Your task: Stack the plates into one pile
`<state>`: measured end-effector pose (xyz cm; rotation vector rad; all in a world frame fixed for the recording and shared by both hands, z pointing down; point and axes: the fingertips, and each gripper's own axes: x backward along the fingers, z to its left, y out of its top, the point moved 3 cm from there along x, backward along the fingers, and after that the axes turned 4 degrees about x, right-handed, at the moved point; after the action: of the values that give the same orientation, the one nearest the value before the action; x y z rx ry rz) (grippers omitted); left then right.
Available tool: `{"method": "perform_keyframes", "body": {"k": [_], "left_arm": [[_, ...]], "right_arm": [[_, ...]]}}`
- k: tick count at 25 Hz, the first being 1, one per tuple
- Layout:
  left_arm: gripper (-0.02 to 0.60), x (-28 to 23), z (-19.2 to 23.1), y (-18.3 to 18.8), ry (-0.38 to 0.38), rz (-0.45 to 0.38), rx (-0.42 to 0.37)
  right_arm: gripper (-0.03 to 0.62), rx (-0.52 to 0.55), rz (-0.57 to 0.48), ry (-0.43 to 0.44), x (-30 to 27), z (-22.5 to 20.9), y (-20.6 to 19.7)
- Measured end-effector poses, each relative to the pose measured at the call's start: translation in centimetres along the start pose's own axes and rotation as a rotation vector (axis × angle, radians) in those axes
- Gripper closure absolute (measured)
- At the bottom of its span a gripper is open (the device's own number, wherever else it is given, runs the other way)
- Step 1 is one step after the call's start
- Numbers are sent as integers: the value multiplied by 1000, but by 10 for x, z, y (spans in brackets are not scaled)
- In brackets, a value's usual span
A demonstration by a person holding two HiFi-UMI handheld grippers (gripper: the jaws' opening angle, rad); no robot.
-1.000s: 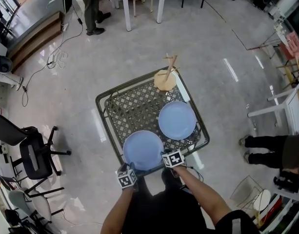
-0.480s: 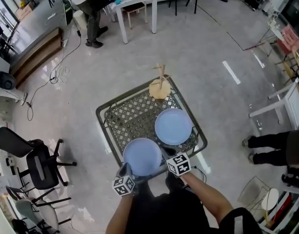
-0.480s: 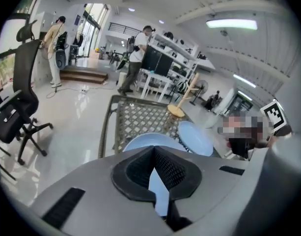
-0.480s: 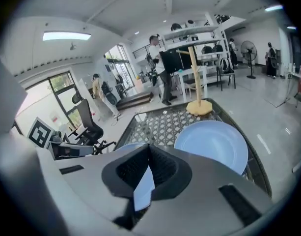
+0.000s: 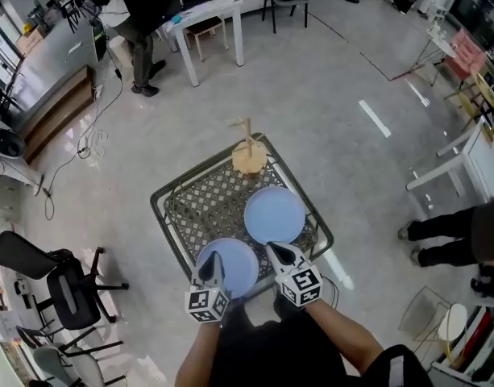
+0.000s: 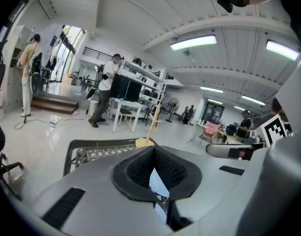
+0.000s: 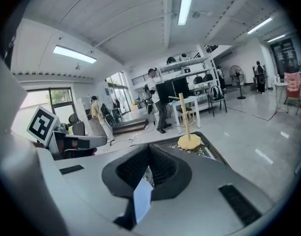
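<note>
Pale-blue and round, the near plate [image 5: 238,271] lies flat on the mesh table [image 5: 200,210] at the edge closest to the person, and every place here is reckoned from it; the far plate [image 5: 275,214] sits just beyond it and to its right, their rims close together, though whether they touch cannot be told; a wooden stand [image 5: 248,158] rises further off past the far plate, at the table's far corner. The left gripper [image 5: 216,260] hangs over the near plate's left half with its jaws shut and nothing in them; the right gripper [image 5: 273,249] hangs over the near plate's right rim, on the side of the far plate, and its jaws have just been closing and now look drawn together, with no rim caught between the pads. In both gripper views only a thin sliver of pale blue shows through the slit below the pads, which reads as a plate lying underneath and not as a held one. Both plates seem to rest on the mesh, so the stacking is not yet begun. The coming move likely turns on this: the near plate lies below the jaws and between the two grippers, flat, with no long axis, so a grip calls for open jaws brought down to straddle its rim edge-on; the right gripper is the nearer to the far plate.
</note>
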<state>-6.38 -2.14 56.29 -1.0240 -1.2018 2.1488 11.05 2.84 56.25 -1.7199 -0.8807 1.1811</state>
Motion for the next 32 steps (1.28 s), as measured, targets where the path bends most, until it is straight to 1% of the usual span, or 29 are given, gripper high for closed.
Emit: {"method": "perform_keyframes", "body": {"k": [3,6,11,16,20,23,26,29,32], "left_arm": [[569,-23,-12,6,-34,11,-47],[569,-49,-24,5,-83,48,-83],[569,-83,-44,6,-169,109,-116],[569,-113,-58,-2,-234,185,-157],[569,-137,-68,-11,-274,249,-188],[569,-152,-69,-20,-275,280,-206],[569,-166,-64,-30,-255,318,-211],[568,-183,-52,-45,-236,383,-205],[565,-200,-39,-63,-220,428,-186]], "right_arm": [[585,-31,-26,-54,6,-20,8],[585,-58,-23,-134,11,-45,7],[585,-104,-17,-258,25,-84,3],[585,-174,-4,-337,34,-113,-9],[585,-213,38,-404,36,-136,-27],[585,-240,73,-430,35,-148,-45],[585,-267,106,-447,32,-156,-60],[585,-305,150,-457,24,-161,-77],[584,-359,207,-459,13,-167,-102]]}}
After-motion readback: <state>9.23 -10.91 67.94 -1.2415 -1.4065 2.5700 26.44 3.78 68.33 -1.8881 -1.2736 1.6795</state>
